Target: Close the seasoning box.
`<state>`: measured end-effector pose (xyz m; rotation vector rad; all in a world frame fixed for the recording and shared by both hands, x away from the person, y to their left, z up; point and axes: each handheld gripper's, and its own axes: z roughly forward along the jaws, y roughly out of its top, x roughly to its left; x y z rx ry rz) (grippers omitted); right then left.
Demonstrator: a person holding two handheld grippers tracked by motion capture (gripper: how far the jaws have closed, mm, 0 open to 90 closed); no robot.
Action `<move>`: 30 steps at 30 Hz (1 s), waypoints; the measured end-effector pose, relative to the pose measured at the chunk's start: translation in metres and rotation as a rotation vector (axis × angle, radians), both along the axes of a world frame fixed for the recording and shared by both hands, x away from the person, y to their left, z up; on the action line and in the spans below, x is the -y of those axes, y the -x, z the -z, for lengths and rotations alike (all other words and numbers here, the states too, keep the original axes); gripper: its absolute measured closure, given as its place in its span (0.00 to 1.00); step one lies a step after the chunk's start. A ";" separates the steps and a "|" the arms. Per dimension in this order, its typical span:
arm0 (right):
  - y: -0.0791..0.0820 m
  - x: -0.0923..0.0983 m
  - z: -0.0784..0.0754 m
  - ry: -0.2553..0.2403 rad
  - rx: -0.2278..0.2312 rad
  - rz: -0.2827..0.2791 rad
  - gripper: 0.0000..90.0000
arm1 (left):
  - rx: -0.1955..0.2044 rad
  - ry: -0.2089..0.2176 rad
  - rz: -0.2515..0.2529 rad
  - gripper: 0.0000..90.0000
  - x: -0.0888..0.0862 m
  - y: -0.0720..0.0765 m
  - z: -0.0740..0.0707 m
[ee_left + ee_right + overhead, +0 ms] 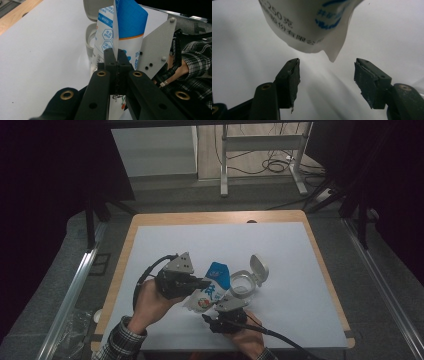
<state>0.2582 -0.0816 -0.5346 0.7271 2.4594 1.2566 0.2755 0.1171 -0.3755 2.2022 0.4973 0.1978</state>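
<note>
2 black grippers, glossy crinkled pouch (212,287)

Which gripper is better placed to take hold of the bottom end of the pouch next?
Right. The right gripper is open with the pouch bottom corner just beyond its jaws, while the left gripper is clamped on the pouch's side seam.

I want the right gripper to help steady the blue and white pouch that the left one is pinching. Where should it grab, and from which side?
Probably the pouch's flat bottom corner, the pointed tip hanging just above the right gripper's open jaws. Come from below, pads on the two flat faces. The left gripper is shut on a thin side seam, so the lower edge hangs free, and the open white container stands beside it, clear of that approach.
</note>
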 end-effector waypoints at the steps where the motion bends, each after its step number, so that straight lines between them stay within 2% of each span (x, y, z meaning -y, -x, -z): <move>1: 0.000 0.000 0.000 -0.007 0.006 0.002 0.42 | -0.001 0.004 -0.002 1.00 0.001 0.000 -0.001; 7: 0.001 -0.002 -0.001 -0.040 0.057 0.012 0.39 | -0.007 0.016 0.004 1.00 0.003 0.002 -0.004; 9: 0.001 -0.002 0.000 -0.047 0.096 0.017 0.38 | -0.003 0.019 0.005 1.00 0.004 0.003 -0.006; 13: 0.002 -0.003 0.000 -0.060 0.125 0.025 0.36 | -0.004 0.025 0.006 1.00 0.005 0.004 -0.008; 16: 0.002 -0.004 0.000 -0.070 0.164 0.041 0.36 | -0.007 0.029 0.008 1.00 0.005 0.003 -0.008; 17: 0.002 -0.003 0.000 -0.077 0.169 0.023 0.36 | -0.008 0.031 0.009 1.00 0.004 0.002 -0.008; 18: 0.003 -0.004 0.000 -0.076 0.185 0.045 0.36 | -0.011 0.035 0.009 1.00 0.004 0.002 -0.008; 23: 0.005 -0.006 0.001 -0.078 0.227 0.042 0.37 | -0.021 0.040 0.003 1.00 0.005 0.001 -0.007; 25: 0.006 -0.007 0.001 -0.084 0.236 0.039 0.38 | -0.041 0.057 0.005 1.00 0.006 -0.001 -0.006; 26: 0.005 -0.006 0.001 -0.087 0.228 0.016 0.39 | -0.041 0.056 0.006 1.00 0.005 -0.002 -0.006; 30: 0.005 -0.007 0.001 -0.079 0.252 0.050 0.42 | -0.046 0.063 0.002 1.00 0.005 -0.002 -0.007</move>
